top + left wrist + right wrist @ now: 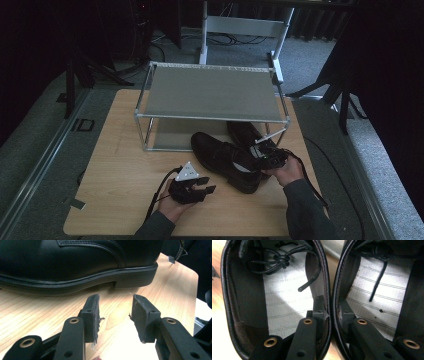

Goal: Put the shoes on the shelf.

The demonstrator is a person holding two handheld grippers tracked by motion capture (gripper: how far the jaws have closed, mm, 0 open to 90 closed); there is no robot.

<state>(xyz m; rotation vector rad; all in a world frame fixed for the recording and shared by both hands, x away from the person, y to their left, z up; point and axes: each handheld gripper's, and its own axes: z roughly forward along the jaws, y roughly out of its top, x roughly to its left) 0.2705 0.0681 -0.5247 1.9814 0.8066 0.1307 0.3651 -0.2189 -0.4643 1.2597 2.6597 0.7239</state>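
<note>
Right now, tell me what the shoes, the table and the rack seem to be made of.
Black shoes: likely smooth leather with a soft sheen, stitched seams, dark sole; pale ribbed fabric-like insoles.
Table: light wood or wood-look laminate, grain lines visible, matte.
Rack: pale metal-looking frame tubes; grey matte shelf panel, material unclear.

Both forearms enter from the bottom edge of the high view. The left hand (172, 207) rests low near the table's front, holding the left gripper (209, 184), whose jaws stand apart with nothing between them and point rightward. The right hand (290, 172), sleeve visible, extends further forward; the right gripper (331, 312) has its jaws pinched nearly together.
</note>
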